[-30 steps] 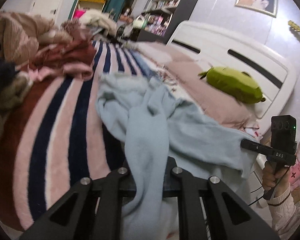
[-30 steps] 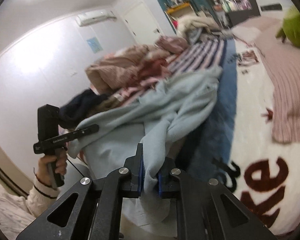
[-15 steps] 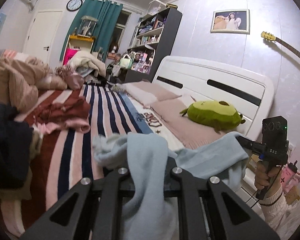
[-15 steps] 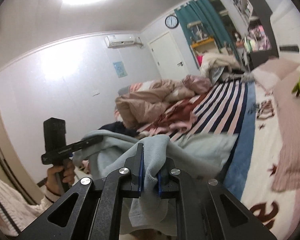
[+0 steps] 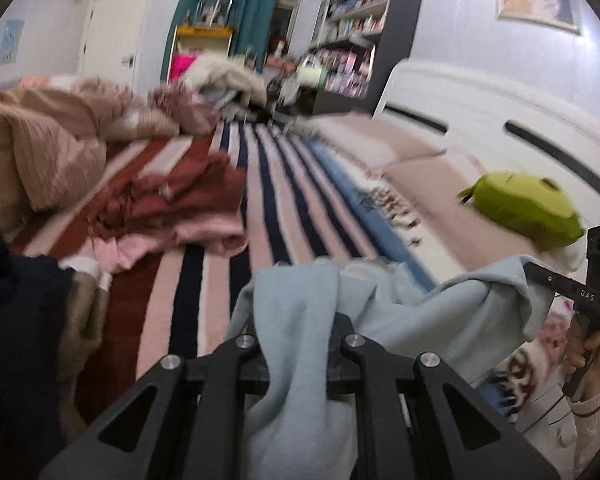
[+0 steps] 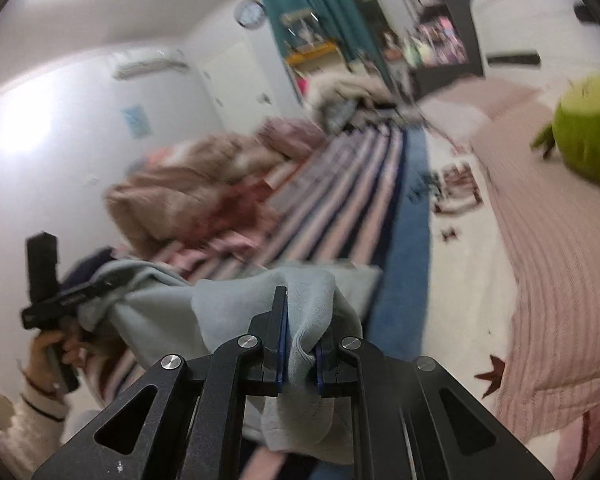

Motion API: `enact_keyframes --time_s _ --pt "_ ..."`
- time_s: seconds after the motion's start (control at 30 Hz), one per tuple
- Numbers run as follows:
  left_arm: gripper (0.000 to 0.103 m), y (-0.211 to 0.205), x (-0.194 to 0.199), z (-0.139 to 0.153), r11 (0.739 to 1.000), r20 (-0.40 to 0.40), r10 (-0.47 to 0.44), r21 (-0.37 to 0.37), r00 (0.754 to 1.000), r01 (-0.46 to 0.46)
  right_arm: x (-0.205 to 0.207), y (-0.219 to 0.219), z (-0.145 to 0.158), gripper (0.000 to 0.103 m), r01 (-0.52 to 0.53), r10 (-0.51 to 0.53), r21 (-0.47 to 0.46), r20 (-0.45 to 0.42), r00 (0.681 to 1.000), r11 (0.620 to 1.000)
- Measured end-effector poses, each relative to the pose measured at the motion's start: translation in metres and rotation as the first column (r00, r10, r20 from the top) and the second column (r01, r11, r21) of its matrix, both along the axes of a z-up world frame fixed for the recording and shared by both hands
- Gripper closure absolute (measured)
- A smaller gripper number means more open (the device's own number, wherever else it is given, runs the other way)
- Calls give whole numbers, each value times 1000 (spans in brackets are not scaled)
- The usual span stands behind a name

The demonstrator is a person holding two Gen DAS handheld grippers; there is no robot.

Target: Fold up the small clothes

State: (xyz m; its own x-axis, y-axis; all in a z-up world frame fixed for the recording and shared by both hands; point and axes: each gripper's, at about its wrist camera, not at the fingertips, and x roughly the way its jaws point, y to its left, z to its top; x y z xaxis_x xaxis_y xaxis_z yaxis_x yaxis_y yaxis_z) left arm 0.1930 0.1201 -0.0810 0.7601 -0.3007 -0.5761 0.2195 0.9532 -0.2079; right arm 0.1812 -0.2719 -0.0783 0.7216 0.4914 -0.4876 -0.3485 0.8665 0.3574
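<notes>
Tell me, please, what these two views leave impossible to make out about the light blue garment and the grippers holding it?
- Left wrist view: light blue garment drapes over the left gripper, hiding its pads.
- Both views: the garment's lower part is cut off by the bottom edge; its type is unclear.
- Right wrist view: motion blur; garment's far edge smeared beyond the right gripper.

Garment (image 5: pixel 300 320) between both tongs — above bed (image 5: pixel 220 280)
</notes>
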Motion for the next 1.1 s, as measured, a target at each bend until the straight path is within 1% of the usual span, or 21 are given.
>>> enact_keyframes --time_s 0.07,0.1,0.2,0.23,0.3,0.33,0.37,0.4,0.47,0.5,0.53,0.57,0.6,0.7,0.8,0.87,0.9,0.93,0.97,1.0,1.1 --pt "93 2 27 -25 1000 -69 4 17 998 -3 24 2 -25 98 24 -25 -12 -64 998 1000" --pt "92 2 36 -34 1000 -88 4 22 996 -2 32 1 -33 98 31 -33 -16 -85 996 999" --pt "91 8 65 -65 1000 -165 3 -8 986 -4 52 0 -58 98 58 -63 -40 -139 988 997" --pt "89 9 72 -74 1000 -190 -1 -14 982 -2 59 -1 -66 98 60 -65 -41 -159 985 997" --pt "87 7 84 -87 1000 -236 -10 -9 972 9 64 -1 -75 98 60 -67 -47 -186 980 997" --pt "81 6 87 -93 1000 -255 -16 -11 967 14 64 -1 -77 96 59 -68 -50 -193 979 997" --pt "70 6 89 -97 1000 -277 -23 -21 961 18 66 -1 -81 94 57 -68 -58 -207 976 997" --pt "64 8 90 -99 999 -287 -29 -38 958 19 65 -1 -82 92 56 -68 -63 -213 975 996" --pt "33 11 87 -95 999 -280 -24 -50 960 11 61 -2 -79 79 58 -73 -76 -213 974 995" --pt "27 13 84 -90 999 -271 -24 -49 962 12 57 -4 -74 67 62 -79 -89 -203 976 994" --pt "19 15 80 -84 998 -262 -34 -51 965 21 52 -6 -68 58 65 -83 -103 -187 979 993" --pt "15 16 78 -78 998 -268 -49 -55 962 36 46 -8 -62 57 66 -85 -115 -171 982 991" --pt "15 18 74 -72 997 -271 -66 -59 960 52 41 -9 -55 57 69 -89 -126 -154 984 990" --pt "15 26 53 -49 997 -239 -72 -42 968 64 18 -12 -34 57 50 -64 -134 -103 993 990" --pt "15 27 25 -31 998 -190 -62 -21 980 59 -9 -3 -20 57 -7 -2 -131 -67 998 991" --pt "15 27 4 -22 997 -158 -75 -47 985 68 -27 7 -16 63 -58 52 -124 -49 997 991" --pt "15 24 -8 -19 995 -138 -87 -67 987 78 -38 15 -16 74 -99 95 -104 -45 994 990" --pt "15 22 -19 -16 993 -123 -97 -82 988 88 -42 20 -17 88 -120 116 -97 -50 992 988" --pt "15 16 -32 -16 990 -112 -114 -91 987 104 -47 27 -20 93 -147 142 -89 -61 988 985" --pt "15 11 -41 -16 988 -107 -130 -93 986 120 -53 35 -25 95 -177 171 -81 -74 983 981" --pt "15 -14 -67 -28 979 -121 -195 -81 973 186 -62 56 -43 96 -235 224 -113 -100 969 965"
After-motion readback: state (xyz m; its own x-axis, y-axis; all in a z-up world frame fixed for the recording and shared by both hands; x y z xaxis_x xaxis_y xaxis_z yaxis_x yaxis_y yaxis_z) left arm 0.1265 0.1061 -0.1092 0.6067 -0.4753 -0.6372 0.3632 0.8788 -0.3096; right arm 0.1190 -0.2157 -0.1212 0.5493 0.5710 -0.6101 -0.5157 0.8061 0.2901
